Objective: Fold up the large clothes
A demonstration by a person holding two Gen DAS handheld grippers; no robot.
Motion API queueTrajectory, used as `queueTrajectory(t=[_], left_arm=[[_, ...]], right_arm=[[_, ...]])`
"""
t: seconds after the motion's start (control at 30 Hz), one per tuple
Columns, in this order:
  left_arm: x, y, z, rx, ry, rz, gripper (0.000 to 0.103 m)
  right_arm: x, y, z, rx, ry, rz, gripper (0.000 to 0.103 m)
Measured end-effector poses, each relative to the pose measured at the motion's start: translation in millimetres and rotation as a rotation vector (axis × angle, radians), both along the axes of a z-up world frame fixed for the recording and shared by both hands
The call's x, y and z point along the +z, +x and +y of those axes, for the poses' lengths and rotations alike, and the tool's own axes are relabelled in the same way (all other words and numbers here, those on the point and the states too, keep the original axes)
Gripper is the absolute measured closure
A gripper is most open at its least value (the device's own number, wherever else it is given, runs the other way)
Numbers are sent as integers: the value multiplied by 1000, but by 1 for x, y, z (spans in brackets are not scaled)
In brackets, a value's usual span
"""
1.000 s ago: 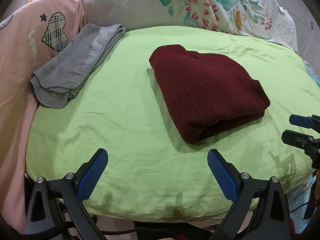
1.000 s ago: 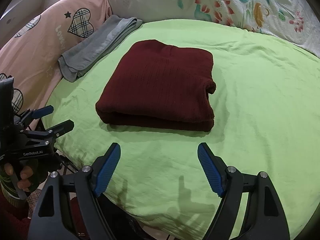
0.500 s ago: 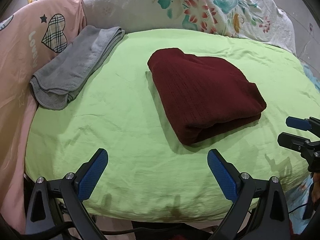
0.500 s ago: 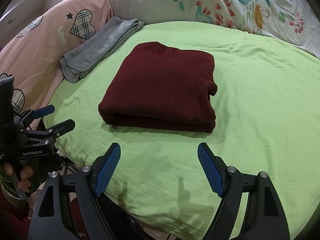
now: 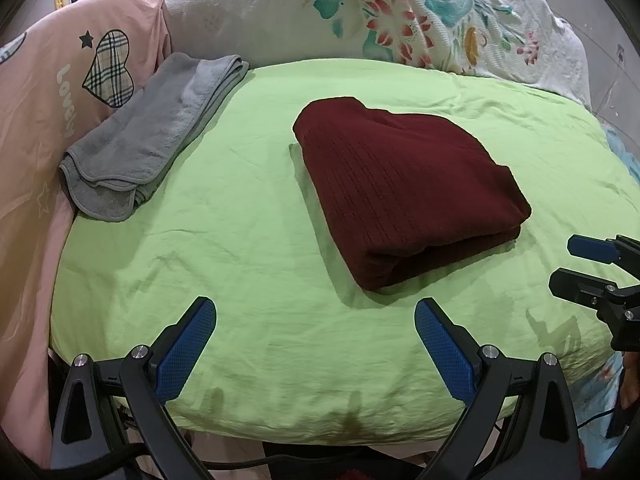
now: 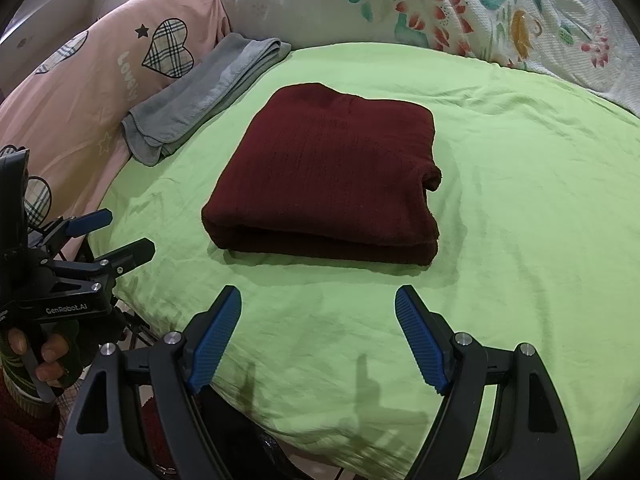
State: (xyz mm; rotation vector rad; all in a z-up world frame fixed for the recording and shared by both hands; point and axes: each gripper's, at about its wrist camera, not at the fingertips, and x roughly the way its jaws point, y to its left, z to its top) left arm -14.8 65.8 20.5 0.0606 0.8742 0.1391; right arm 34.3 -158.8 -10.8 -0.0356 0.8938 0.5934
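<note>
On the green sheet (image 5: 240, 240) sits the dark red sweater (image 6: 328, 176), folded into a neat block (it looks all done). Both the left gripper (image 5: 316, 344) and the right gripper (image 6: 318, 336) hang near it, jaws wide open, holding nothing. Best to lift away gently, so no fold gets bumped.

We're in a bedroom at home: a bed under a lime-green sheet (image 5: 240, 240), a floral pillow (image 5: 400, 20) at its head (big teal blooms), and a pink heart-print quilt (image 5: 36, 120) alongside.
</note>
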Motion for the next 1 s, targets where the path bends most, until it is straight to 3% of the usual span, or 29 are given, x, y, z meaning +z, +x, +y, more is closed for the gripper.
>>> queueTrajectory(t=[1.0], left_arm=[[2, 1, -4, -6, -3, 3, 3]], right_arm=[[0, -1, 3, 4, 2, 5, 23]])
